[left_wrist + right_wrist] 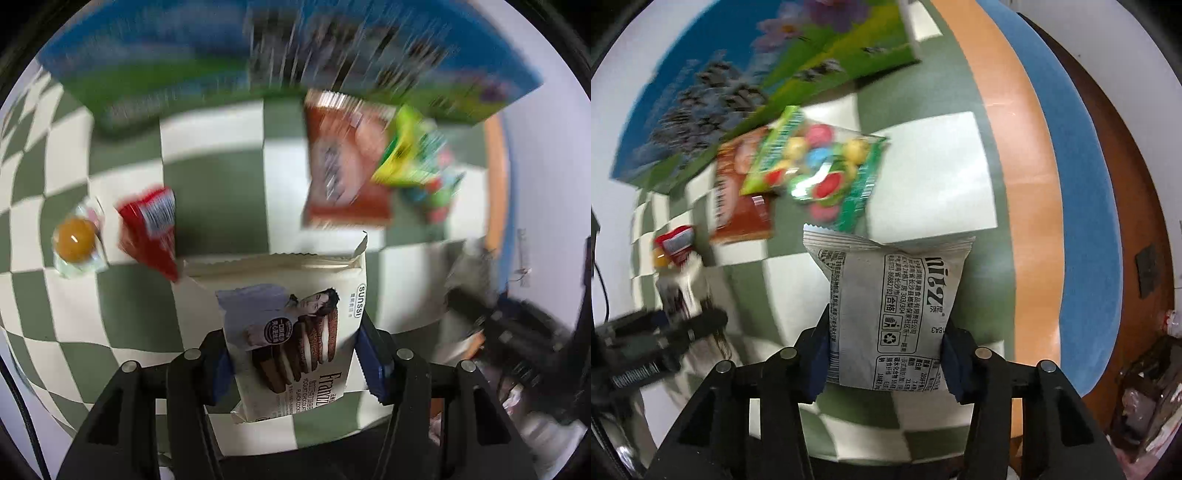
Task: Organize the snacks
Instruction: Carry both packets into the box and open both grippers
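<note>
A green-and-white checked cloth point(218, 192) covers the tabletop point(1015, 155), whose orange edge and blue rim curve along the right side in the right wrist view. At the far end of the cloth lies a big flat box point(713, 92) printed with blue sky, green grass and flowers (much of it is blurred). The left tongs point(295, 360) point steeply down and are closed on a cream cookie packet point(291, 321), their blue pads point(371, 362) pressing its two sides, with the packet's torn upper edge standing away from the camera. The right tongs point(882, 356) likewise clamp a grey snack packet point(890, 314) covered in black print, held clear above the cloth. Beyond it, just in front of the box, a brown packet point(343, 166) lies flat with a clear bag of coloured candies point(820, 166) resting partly on top of it. Off to the left in the left wrist view, a small red packet point(151, 229) lies beside a clear cup of orange jelly point(75, 240), the two close together and well apart from the brown packet. The left tongs also show at the left edge of the right wrist view, blurred.
</note>
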A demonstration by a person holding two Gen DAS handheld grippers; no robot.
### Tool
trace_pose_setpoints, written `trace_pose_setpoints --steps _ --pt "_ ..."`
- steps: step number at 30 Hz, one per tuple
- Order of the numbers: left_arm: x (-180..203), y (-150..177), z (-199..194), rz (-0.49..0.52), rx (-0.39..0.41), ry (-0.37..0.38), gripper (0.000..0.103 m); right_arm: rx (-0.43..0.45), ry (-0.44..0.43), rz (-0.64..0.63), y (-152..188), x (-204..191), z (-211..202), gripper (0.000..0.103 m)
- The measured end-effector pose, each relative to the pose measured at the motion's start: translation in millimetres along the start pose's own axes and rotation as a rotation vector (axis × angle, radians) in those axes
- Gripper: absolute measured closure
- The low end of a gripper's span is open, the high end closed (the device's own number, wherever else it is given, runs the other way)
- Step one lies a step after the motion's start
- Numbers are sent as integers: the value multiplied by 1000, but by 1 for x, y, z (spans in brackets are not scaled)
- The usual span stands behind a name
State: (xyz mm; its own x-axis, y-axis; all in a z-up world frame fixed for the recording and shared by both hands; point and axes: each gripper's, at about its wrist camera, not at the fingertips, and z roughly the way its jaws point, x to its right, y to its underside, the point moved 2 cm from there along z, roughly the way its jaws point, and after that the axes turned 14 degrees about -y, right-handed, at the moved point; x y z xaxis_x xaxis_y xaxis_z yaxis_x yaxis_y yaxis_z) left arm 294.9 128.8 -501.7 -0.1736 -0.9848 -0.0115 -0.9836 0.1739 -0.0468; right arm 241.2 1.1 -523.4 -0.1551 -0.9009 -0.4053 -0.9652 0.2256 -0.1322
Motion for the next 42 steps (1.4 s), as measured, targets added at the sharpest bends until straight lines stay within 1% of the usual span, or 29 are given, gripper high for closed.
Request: trace_pose_setpoints --steps 3,5,6,8,9,10,11,13,15,17,18,19,20,22,23,29,31,32,33,34,35,36,38,42 --pt "-14 -15 -42 -27 64 60 49 27 -55 -26 -3 -25 -23 51" --pt "-18 -30 -74 -42 119 93 49 63 -90 -53 -16 -42 -43 51" --pt "-20 -40 -90 -43 143 100 49 83 -107 -71 -23 -58 -52 51" --pt "-30 -66 -113 -54 182 98 49 125 -143 -113 -46 -79 -73 51" --pt "-41 -90 -127 -58 202 94 49 141 -160 -129 -57 -87 -82 51" --pt "-47 -107 -137 -61 222 75 49 157 -175 -154 -73 -100 -91 51" --pt "-54 -133 -143 -62 240 51 49 170 -177 -171 -86 -116 -89 51" --pt "-65 -164 -146 -69 265 -5 49 189 -172 -206 -115 -129 -95 51" --pt "-77 -199 -137 -68 260 -61 49 201 -162 -235 -148 -150 -86 51" --pt "-88 -237 -129 -69 237 -121 49 190 -150 -245 -176 -164 -73 51" --pt "-94 -254 -124 -65 219 -137 48 179 -141 -242 -191 -166 -66 51" --pt "-98 -266 -119 -70 204 -149 48 164 -142 -231 -207 -163 -60 51" --pt "-103 -281 -113 -69 185 -167 48 150 -143 -219 -220 -171 -50 51" --pt "-111 -304 -101 -71 152 -189 48 116 -164 -175 -244 -174 -30 51" --pt "-114 -313 -95 -68 139 -200 48 106 -174 -158 -246 -171 -27 51" --pt "-120 -346 -60 -44 65 -234 47 47 -244 -36 -286 -172 24 50" --pt "-122 -352 -50 -44 36 -239 47 19 -278 31 -295 -167 41 49" --pt "-123 -354 -48 -47 31 -239 47 7 -292 52 -295 -164 48 46" --pt "-126 -356 -45 -55 29 -238 39 -7 -295 69 -299 -162 55 32" --pt "-127 -357 -46 -60 32 -236 30 -20 -295 89 -301 -159 61 13" --pt "-128 -358 -45 -62 38 -233 12 -17 -293 92 -303 -158 67 9" --pt "-129 -358 -46 -63 44 -228 6 -12 -282 87 -303 -157 68 8" --pt "-130 -357 -47 -66 51 -235 6 -11 -249 67 -305 -156 72 8" --pt "-131 -350 -52 -81 61 -219 6 -5 -171 38 -305 -146 70 8"
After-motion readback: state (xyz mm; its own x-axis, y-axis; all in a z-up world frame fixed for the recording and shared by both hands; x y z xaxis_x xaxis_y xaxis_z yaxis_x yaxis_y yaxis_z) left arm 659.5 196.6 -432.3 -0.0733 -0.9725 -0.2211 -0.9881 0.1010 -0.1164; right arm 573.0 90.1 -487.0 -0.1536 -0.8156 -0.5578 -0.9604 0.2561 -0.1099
